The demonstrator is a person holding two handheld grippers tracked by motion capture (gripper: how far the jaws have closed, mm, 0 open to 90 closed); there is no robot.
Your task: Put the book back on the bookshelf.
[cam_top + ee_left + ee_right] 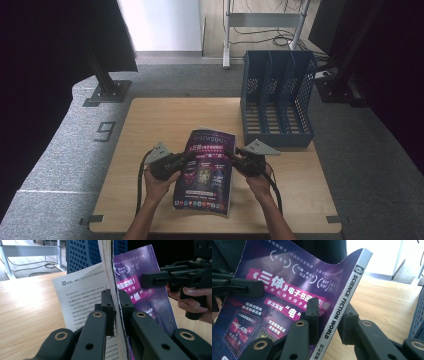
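Above the near middle of the table point(140, 125), the left gripper point(186, 158) clamps the magazine point(205, 172) by its left page edge while the right gripper point(233, 152) grips its spine, jaws nearly closed.

Two forearms reaching in side by side, left gripper point(186, 159) clamped tight, right gripper point(231, 152) closed, jaws pointing inward

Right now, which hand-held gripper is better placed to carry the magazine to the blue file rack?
Right hand-held gripper, probably: it clamps the magazine at its spine, on the side nearest the blue file rack. The left hand-held gripper holds the far edge.
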